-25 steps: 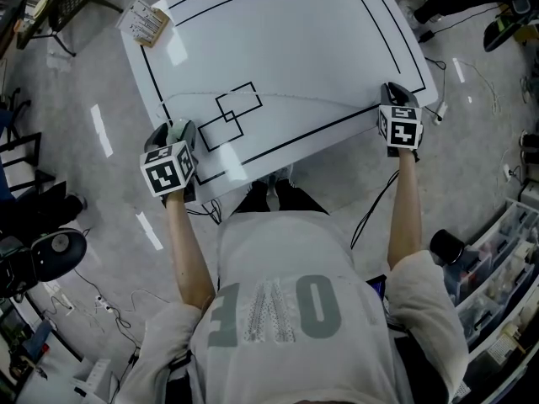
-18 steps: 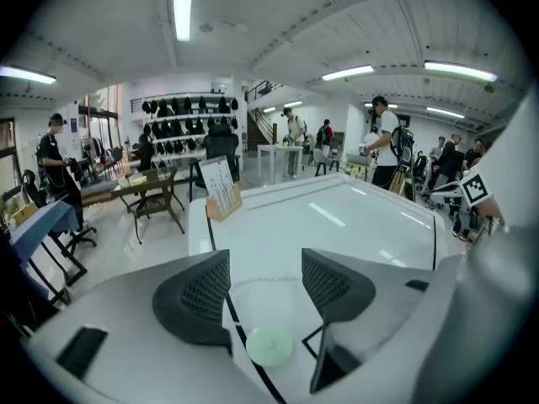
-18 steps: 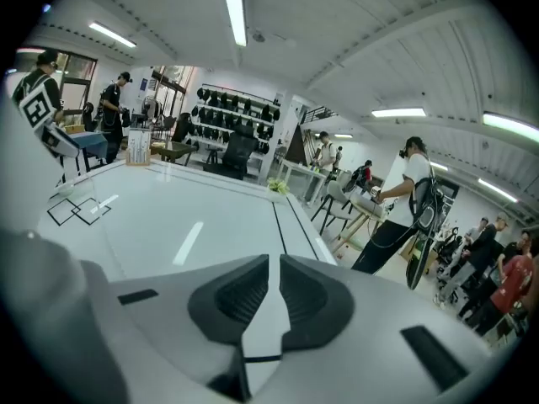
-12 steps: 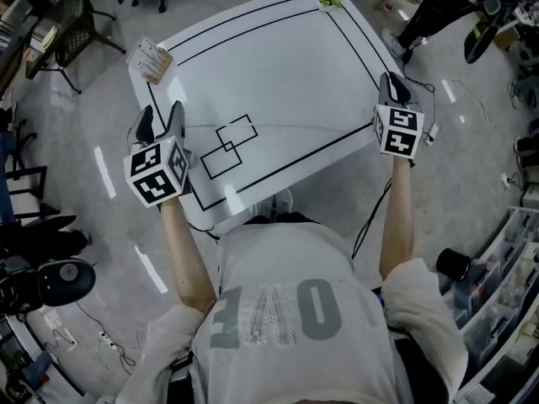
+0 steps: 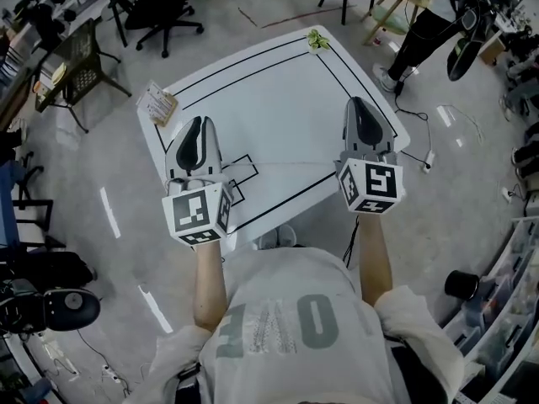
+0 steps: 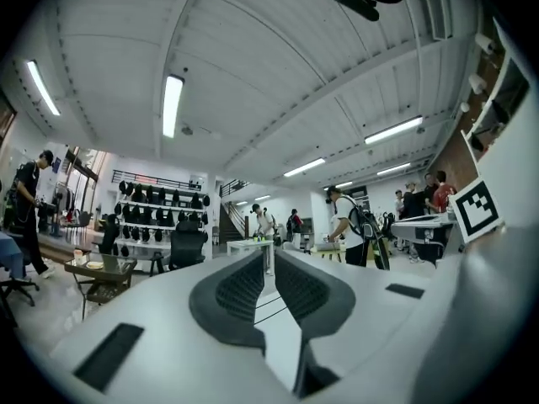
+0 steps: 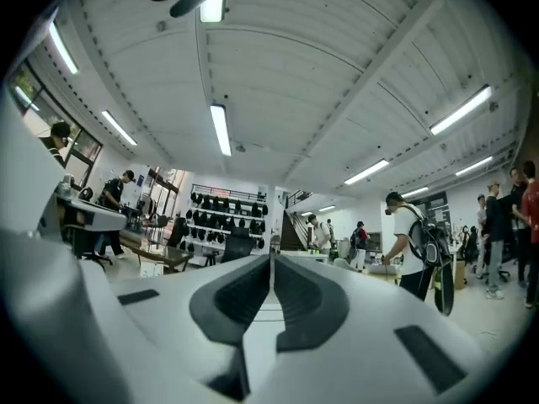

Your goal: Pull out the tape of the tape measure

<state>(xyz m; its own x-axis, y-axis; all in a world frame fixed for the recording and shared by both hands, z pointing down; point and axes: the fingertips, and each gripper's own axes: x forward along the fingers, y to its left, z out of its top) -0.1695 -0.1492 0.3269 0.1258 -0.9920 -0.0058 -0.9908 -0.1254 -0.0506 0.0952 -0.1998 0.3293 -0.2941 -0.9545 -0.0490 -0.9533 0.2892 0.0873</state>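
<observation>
Right tool empty, jaws together, several people well beyond

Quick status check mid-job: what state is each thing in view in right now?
left gripper: jaws have just been closing, narrow gap remains, nothing between them.
right gripper: jaws together, nothing visible between them.
tape: seemingly a thin pale line lying pulled out across the table.
card packet: lying flat at the table's corner.
green item: sitting on the far corner.

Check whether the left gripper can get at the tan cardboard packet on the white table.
Probably yes: only bare white table lies between left gripper and tan cardboard packet. Its empty jaws have just been closing and must open wider.
</observation>
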